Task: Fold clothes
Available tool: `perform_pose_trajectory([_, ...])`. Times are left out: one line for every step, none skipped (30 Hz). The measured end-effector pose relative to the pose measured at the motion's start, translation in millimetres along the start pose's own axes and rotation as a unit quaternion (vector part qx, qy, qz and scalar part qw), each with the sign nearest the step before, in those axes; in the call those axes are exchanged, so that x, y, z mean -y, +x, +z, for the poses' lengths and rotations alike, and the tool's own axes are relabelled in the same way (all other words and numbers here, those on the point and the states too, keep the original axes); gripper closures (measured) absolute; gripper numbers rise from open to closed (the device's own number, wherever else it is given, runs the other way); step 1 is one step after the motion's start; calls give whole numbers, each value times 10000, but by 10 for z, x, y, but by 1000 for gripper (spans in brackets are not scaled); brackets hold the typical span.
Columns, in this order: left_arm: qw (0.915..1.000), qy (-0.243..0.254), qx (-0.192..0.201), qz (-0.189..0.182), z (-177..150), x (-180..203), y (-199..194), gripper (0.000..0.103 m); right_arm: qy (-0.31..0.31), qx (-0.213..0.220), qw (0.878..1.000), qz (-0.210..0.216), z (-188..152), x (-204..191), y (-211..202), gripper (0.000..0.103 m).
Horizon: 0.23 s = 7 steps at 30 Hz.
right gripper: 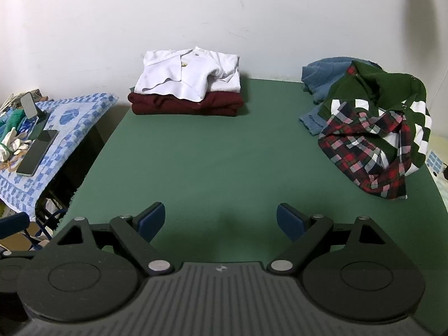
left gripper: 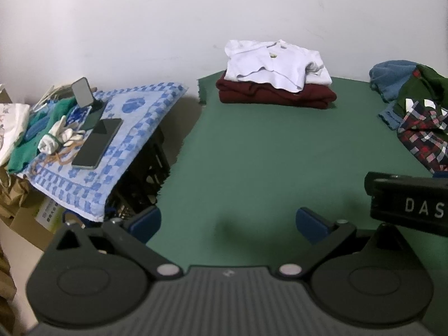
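Table (right gripper: pixel 224 154): folded stack (right gripper: pixel 187 89) at back, left of centre; loose clothes heap (right gripper: pixel 372 131) at right; towel (right gripper: pixel 70 123) off left edge, phones (right gripper: pixel 37 151) on it.

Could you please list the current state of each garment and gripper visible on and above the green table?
white shirt: folded, on top of the maroon garment.
maroon garment: folded, bottom of the stack.
plaid shirt: unfolded, crumpled in the pile.
green striped shirt: unfolded, lying over the plaid shirt.
blue garment: unfolded, under the pile.
left gripper: open, empty.
right gripper: open, empty.
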State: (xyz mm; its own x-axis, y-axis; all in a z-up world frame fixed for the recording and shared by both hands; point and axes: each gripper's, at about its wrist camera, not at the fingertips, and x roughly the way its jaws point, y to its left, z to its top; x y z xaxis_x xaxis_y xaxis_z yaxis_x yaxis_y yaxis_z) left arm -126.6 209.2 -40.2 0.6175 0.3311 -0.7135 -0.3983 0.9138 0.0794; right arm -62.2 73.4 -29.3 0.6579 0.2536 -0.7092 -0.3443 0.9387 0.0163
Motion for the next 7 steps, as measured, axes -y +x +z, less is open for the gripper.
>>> perform_pose_trajectory([10000, 3, 27, -12, 6, 6, -6, 0, -7, 14, 10000, -6, 3, -1, -5, 14])
perform_pose_trajectory([10000, 5, 54, -23, 12, 11, -12, 0, -8, 28, 10000, -9, 6, 2, -7, 14])
perform_pose_trajectory([10000, -1, 71, -37, 19, 16, -19, 0, -5, 41, 10000, -7, 10, 10, -7, 14])
perform_pose_trajectory([9999, -7, 88, -50, 26, 20, -25, 0, -1, 54, 10000, -6, 14, 18, -6, 14])
perform_pose_trajectory([9999, -17, 104, -33, 32, 22, -31, 0, 0, 61, 10000, -9, 17, 24, -4, 14])
perform_pose_trajectory([9999, -27, 120, -16, 38, 23, -37, 0, 0, 62, 10000, -17, 21, 27, -1, 14])
perform_pose_trajectory([9999, -37, 136, 1, 44, 24, -42, 0, -1, 63, 10000, -25, 25, 29, 2, 14])
